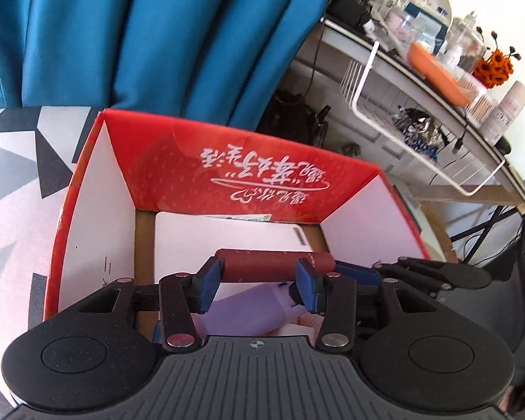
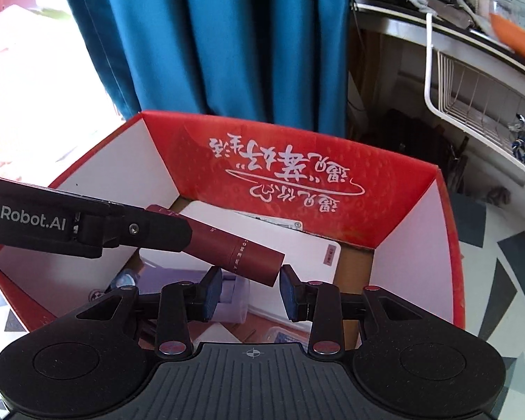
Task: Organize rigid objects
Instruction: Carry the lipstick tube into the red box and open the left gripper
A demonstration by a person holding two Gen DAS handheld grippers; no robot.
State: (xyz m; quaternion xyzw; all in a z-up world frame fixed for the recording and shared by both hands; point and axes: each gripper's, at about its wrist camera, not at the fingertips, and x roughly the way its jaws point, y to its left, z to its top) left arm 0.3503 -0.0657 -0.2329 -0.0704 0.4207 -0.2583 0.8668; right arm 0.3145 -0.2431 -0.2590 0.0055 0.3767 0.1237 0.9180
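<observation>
A dark red cylinder (image 1: 262,266) lies crosswise between my left gripper's (image 1: 257,285) blue pads, over the open red cardboard box (image 1: 248,161). In the right wrist view the same cylinder (image 2: 241,250) sticks out of the left gripper's black fingers (image 2: 150,232), held above the box (image 2: 297,161). My right gripper (image 2: 250,292) is open just beside the cylinder's free end and holds nothing. Inside the box lie a white flat box (image 2: 262,231) and a purple container (image 1: 248,311).
The box stands on a table with a grey, black and white geometric cloth (image 1: 14,189). A blue curtain (image 2: 210,35) hangs behind. A cluttered white shelf with a wire basket (image 1: 420,129) is at the right.
</observation>
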